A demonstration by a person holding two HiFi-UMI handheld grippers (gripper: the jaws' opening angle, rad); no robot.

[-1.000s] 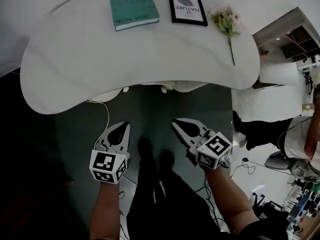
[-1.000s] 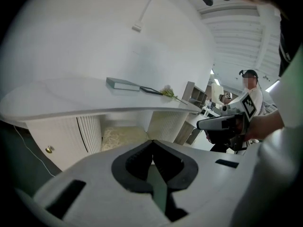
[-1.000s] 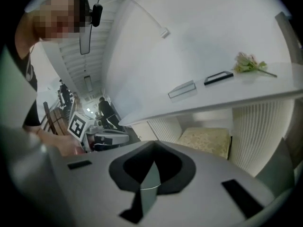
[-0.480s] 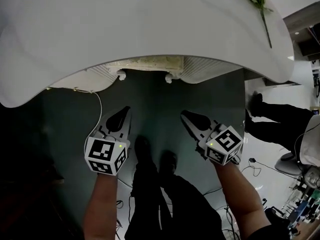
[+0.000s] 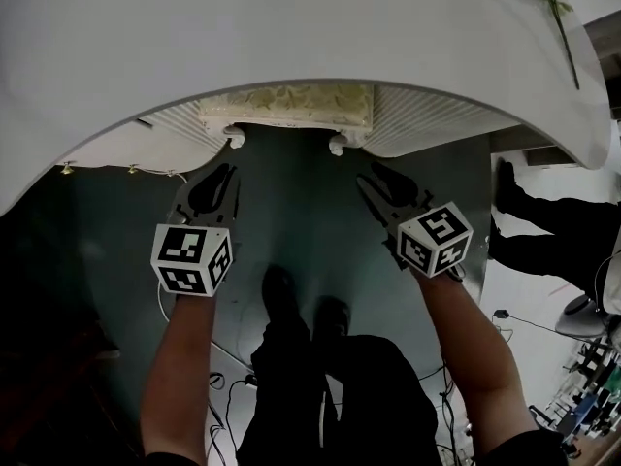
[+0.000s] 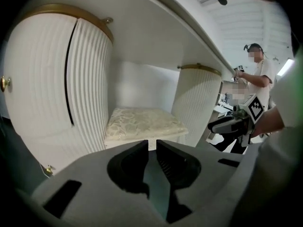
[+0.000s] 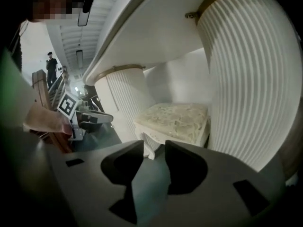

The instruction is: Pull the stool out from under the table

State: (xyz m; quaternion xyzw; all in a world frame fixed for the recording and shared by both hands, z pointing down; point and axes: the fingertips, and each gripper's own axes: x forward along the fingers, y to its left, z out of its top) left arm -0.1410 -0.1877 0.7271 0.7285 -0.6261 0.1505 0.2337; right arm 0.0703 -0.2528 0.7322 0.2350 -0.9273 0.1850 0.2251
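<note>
Jaws of left gripper (image 5: 223,173) and right gripper (image 5: 376,173), just opening, empty; head view half-hides the stool (image 5: 286,105).

White table (image 5: 291,27): flower stem (image 5: 561,25) on top. Dark floor (image 5: 291,202): stool (image 5: 287,103) under table.

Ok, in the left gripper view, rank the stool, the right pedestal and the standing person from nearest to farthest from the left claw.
1. Stool, straight ahead under the table.
2. Right pedestal, beyond the stool, to its right.
3. Standing person, far right, past the table's end.
The left claw has just been opening its jaws; nothing sits between them.
</note>
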